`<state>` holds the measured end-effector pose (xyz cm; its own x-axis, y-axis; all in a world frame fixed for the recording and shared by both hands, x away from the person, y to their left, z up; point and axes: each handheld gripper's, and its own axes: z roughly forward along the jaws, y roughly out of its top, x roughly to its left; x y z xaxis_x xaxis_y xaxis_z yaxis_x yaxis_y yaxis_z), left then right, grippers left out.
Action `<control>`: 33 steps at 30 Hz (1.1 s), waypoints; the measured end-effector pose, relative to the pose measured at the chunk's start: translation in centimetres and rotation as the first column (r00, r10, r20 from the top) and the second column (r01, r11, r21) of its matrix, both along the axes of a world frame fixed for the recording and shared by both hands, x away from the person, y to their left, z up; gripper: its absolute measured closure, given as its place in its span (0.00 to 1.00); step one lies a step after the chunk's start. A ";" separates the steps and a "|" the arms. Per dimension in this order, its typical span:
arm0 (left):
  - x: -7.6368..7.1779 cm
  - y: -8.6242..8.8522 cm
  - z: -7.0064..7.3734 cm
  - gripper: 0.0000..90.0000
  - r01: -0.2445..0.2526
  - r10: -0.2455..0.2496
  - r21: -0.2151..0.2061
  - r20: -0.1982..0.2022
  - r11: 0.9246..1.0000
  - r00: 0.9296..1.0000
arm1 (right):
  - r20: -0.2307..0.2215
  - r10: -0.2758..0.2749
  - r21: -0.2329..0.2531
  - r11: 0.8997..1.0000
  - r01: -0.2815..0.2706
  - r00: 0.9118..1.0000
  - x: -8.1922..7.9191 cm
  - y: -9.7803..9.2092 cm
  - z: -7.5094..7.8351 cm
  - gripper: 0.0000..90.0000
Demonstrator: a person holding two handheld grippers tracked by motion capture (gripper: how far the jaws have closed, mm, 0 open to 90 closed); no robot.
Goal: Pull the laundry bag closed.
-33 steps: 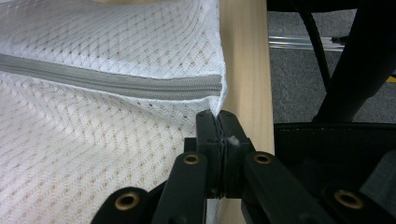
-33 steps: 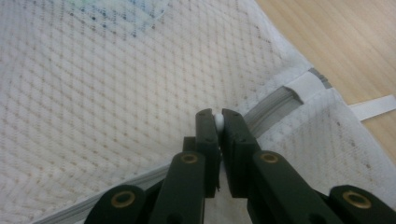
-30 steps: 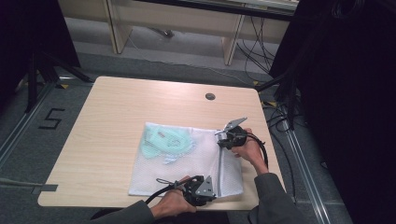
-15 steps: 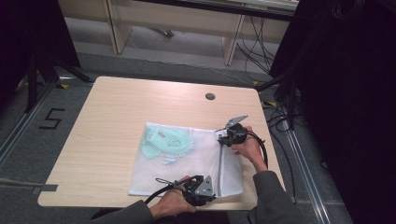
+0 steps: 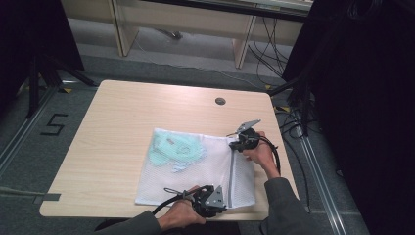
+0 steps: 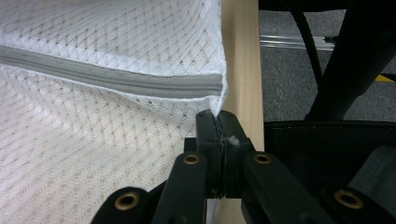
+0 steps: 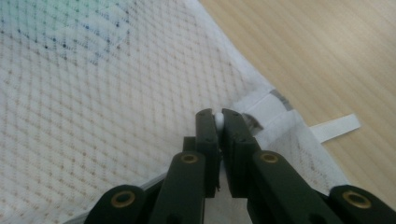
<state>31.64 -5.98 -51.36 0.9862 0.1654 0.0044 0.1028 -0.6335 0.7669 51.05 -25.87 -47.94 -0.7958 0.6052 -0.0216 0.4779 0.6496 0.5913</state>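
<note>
Nothing has moved: my left gripper (image 6: 218, 122) still pinches the mesh bag (image 5: 195, 169) at its near zipper (image 6: 107, 80) end, my right gripper (image 7: 219, 119) clamps the zipper pull (image 7: 218, 117) at the far end.

A laboratory or recording room set up for capturing manipulation work. A plain light-wood table (image 5: 147, 117) with a round cable port (image 5: 220, 101) stands on grey carpet (image 5: 19, 161). A number 5 (image 5: 54, 125) is marked in black tape on the floor to the left of the table. Metal rails (image 5: 318, 186) run along the floor on the right. Black stand legs (image 5: 44, 73) and loose cables (image 5: 264, 44) occupy the floor around it; dark drapes (image 5: 362, 98) close off the right side. Pale wooden furniture (image 5: 195, 24) lines the back.
</note>
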 end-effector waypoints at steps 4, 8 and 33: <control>0.0 0.0 0.0 0.99 0.001 -0.001 -0.002 0.001 1.000 1.000 | 0.018 -0.001 0.001 1.000 0.001 1.000 0.4 0.0 0.0 0.96; 0.0 0.0 0.0 0.98 -0.001 0.001 -0.003 0.000 1.000 1.000 | 0.010 -0.012 -0.003 1.000 0.012 1.000 0.6 0.1 0.0 0.96; -0.3 -0.2 0.0 0.99 -0.011 0.011 -0.007 0.016 1.000 1.000 | 0.016 -0.049 0.020 0.999 0.049 0.999 1.7 -0.2 -0.2 0.96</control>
<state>31.36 -6.15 -51.39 0.9842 0.1759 0.0185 0.0975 -0.6267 0.7731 52.72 -26.08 -48.11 -0.7650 0.6437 -0.0222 0.4990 0.6142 0.6114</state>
